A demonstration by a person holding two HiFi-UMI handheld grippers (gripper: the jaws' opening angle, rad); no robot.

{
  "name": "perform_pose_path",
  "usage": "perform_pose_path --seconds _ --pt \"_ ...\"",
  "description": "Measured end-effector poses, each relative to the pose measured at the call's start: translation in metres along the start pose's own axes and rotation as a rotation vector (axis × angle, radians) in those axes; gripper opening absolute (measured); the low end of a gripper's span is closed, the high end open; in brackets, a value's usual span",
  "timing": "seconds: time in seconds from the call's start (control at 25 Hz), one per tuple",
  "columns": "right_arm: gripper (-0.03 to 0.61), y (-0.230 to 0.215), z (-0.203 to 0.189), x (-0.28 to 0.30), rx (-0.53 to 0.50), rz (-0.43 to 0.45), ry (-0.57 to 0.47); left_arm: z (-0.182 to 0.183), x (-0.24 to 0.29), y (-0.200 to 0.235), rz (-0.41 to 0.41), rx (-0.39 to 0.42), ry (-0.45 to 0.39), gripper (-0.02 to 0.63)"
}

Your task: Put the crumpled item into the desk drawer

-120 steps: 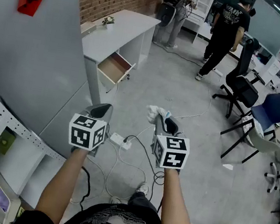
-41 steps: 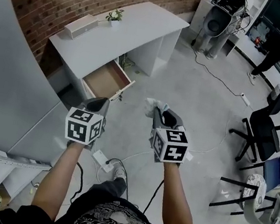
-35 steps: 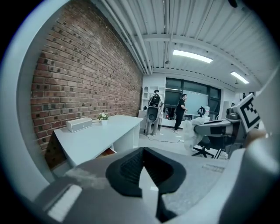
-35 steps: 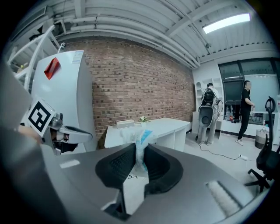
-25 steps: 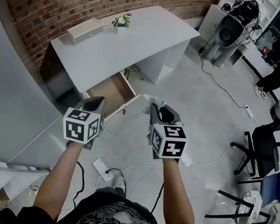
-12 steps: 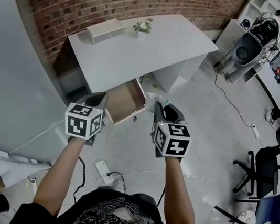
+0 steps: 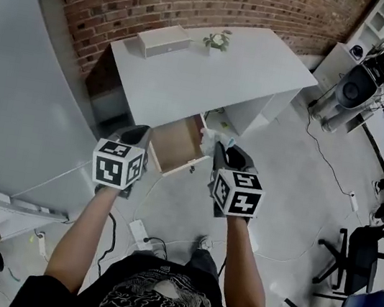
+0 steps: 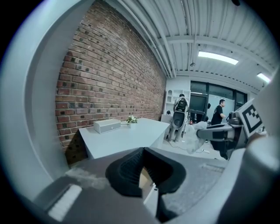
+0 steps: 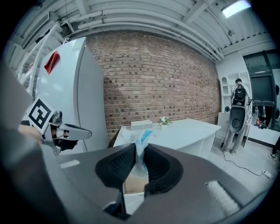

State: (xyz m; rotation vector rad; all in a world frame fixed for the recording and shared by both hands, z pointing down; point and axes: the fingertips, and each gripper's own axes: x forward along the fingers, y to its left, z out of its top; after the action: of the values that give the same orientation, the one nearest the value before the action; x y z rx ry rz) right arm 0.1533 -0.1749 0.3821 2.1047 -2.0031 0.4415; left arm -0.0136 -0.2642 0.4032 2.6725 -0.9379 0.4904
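The crumpled item [image 7: 211, 139], a white wad with a blue bit, sticks up between the pads of my right gripper [image 7: 220, 149], which is shut on it. In the right gripper view the crumpled item [image 9: 141, 136] rises out of the right gripper [image 9: 140, 151], with the open wooden drawer [image 9: 133, 183] just beyond. The drawer [image 7: 171, 146] hangs pulled out under the white desk [image 7: 213, 72], a little ahead of both grippers. My left gripper [image 7: 137, 134] hovers beside the drawer's left; the left gripper [image 8: 142, 151] is shut and holds nothing.
A white box [image 7: 161, 38] and a small plant [image 7: 217, 40] stand on the desk by the brick wall. A tall grey cabinet [image 7: 28, 85] is on the left. A power strip [image 7: 139, 231] with cables lies on the floor. Office chair [image 7: 358, 250] at right.
The desk and its open drawer have come much closer as the person walked up. Both grippers moved forward toward the drawer, the right one still gripping the crumpled item.
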Motion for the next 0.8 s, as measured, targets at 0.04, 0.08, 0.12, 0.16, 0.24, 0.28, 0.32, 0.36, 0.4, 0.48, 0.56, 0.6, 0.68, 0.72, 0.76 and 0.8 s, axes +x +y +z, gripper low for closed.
perform_pose_path --seconds 0.04,0.08,0.12,0.16,0.24,0.28,0.32,0.36,0.4,0.48,0.56,0.6,0.68,0.72,0.76,0.8 --pt "0.058 -0.001 -0.001 0.004 -0.004 0.008 0.004 -0.002 0.003 0.001 0.007 -0.004 0.003 0.000" --pt "0.058 -0.003 -0.001 0.007 -0.007 0.016 0.006 -0.003 0.005 0.002 0.014 -0.008 0.005 0.000" --pt "0.058 -0.006 0.000 0.011 -0.008 0.023 0.007 -0.002 0.008 0.002 0.021 -0.011 0.004 0.000" --pt "0.058 -0.010 0.000 0.014 -0.009 0.030 0.007 -0.002 0.011 0.002 0.028 -0.013 0.004 0.000" --pt "0.058 -0.017 0.001 0.022 -0.012 0.048 0.009 -0.002 0.018 0.001 0.046 -0.016 0.006 0.000" --pt "0.058 -0.020 0.001 0.027 -0.013 0.061 0.009 -0.003 0.022 0.001 0.058 -0.018 0.009 0.000" --pt "0.058 -0.023 0.002 0.033 -0.014 0.077 0.009 -0.003 0.025 0.001 0.073 -0.020 0.012 0.000" --pt "0.058 -0.026 0.003 0.039 -0.016 0.096 0.010 -0.002 0.029 0.003 0.090 -0.023 0.014 0.000" --pt "0.058 -0.030 0.004 0.046 -0.019 0.115 0.011 -0.001 0.034 0.004 0.108 -0.027 0.015 0.000" --pt "0.058 -0.039 0.007 0.058 -0.027 0.148 0.018 0.002 0.042 0.005 0.143 -0.039 0.017 0.000" --pt "0.058 -0.050 0.010 0.068 -0.030 0.178 0.026 0.006 0.051 0.003 0.174 -0.051 0.022 0.000" --pt "0.058 -0.056 0.013 0.073 -0.031 0.194 0.028 0.009 0.055 0.003 0.190 -0.057 0.025 0.000" --pt "0.058 -0.066 0.019 0.082 -0.038 0.228 0.032 0.013 0.063 -0.001 0.220 -0.071 0.032 0.000" --pt "0.058 -0.070 0.021 0.086 -0.041 0.246 0.035 0.016 0.067 -0.003 0.235 -0.077 0.036 0.000" --pt "0.058 -0.074 0.023 0.090 -0.045 0.264 0.038 0.018 0.070 -0.005 0.249 -0.082 0.038 0.000" --pt "0.058 -0.079 0.024 0.094 -0.048 0.281 0.042 0.019 0.075 -0.008 0.262 -0.086 0.041 0.000"
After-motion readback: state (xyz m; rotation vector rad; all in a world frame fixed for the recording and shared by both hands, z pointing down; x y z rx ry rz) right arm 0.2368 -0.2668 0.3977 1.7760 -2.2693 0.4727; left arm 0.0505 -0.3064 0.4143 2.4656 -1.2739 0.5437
